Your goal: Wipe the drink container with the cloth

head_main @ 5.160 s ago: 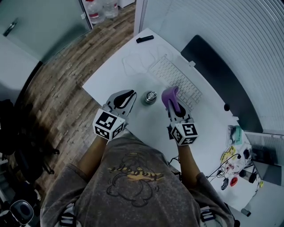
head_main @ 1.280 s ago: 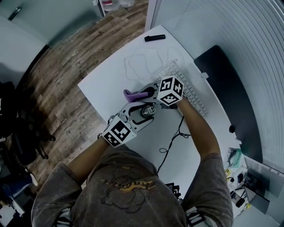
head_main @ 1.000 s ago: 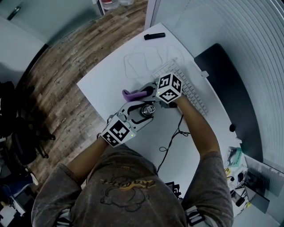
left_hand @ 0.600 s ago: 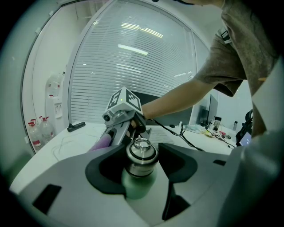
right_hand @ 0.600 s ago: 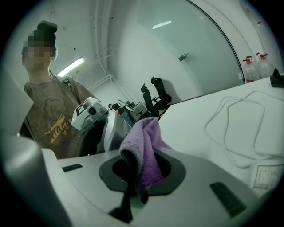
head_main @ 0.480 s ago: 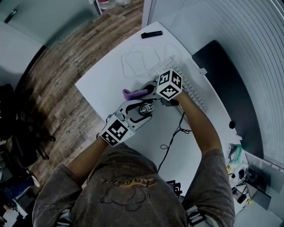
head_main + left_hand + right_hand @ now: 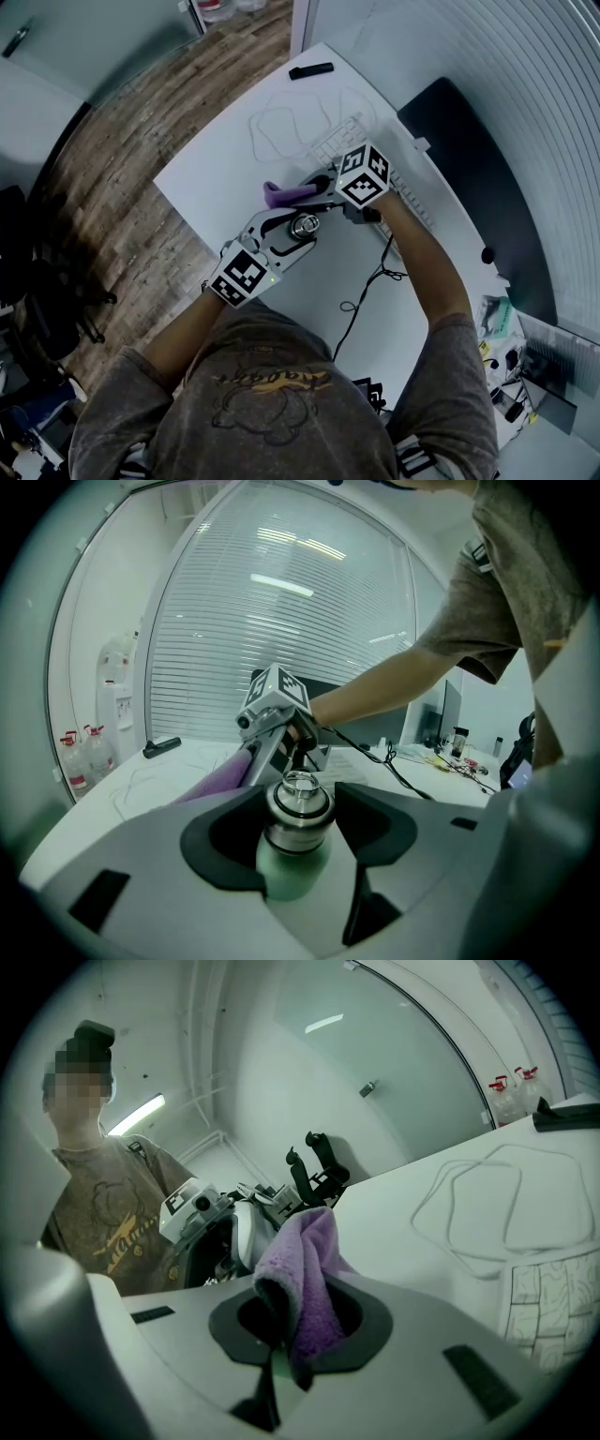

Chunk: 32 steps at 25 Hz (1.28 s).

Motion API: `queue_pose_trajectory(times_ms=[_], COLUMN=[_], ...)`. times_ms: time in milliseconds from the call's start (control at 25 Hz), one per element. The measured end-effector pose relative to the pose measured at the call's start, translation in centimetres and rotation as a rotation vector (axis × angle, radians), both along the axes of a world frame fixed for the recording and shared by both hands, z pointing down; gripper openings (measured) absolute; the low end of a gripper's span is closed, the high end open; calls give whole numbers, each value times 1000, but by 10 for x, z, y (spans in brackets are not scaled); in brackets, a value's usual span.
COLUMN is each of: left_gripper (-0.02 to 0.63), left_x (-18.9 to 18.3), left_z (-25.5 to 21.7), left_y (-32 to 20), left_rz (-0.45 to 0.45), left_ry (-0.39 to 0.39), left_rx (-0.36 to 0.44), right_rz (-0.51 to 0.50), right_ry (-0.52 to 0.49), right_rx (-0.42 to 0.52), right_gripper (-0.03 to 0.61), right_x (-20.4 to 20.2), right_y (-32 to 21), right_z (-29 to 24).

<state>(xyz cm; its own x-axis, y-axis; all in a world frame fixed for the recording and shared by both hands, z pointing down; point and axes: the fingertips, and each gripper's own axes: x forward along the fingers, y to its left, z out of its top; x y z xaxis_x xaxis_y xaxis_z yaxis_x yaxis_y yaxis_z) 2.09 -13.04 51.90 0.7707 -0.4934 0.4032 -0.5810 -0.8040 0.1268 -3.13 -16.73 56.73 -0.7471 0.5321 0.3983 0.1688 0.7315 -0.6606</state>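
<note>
Left gripper (image 7: pixel 300 832) clamps the cylindrical steel-capped drink container (image 7: pixel 298 808); right gripper (image 7: pixel 298 1321) pinches a fuzzy purple cloth (image 7: pixel 305 1260).

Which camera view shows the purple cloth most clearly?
The right gripper view: the purple cloth fills the middle, pinched in the right tool. The head view shows only a small purple end beside the bottle. The left gripper view shows a purple strip left of the bottle.
</note>
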Motion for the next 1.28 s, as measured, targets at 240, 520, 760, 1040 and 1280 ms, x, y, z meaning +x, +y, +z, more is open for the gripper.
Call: queue_pose_trajectory(times_ms=[240,520,760,1040,1280], left_gripper=[247,247,247,247,247], left_x=[1,0,0,-1,-2], left_z=[1,1,2,2,3], left_y=[0,0,0,0,0], left_rz=[-1,4,6,12,15], left_ry=[5,6,6,0,-2], left_rx=[-2,-5,-11,-13,-10], right_rz=[50,82,103,143,202], right_ry=[5,25,42,67,76], right_rx=[-17,-3,13,30,39], right_gripper=[48,48,48,49,49], right_x=[12,27,37,52,64], right_y=[-4,-6,-5,1,9], right_z=[-1,0,2,3,4])
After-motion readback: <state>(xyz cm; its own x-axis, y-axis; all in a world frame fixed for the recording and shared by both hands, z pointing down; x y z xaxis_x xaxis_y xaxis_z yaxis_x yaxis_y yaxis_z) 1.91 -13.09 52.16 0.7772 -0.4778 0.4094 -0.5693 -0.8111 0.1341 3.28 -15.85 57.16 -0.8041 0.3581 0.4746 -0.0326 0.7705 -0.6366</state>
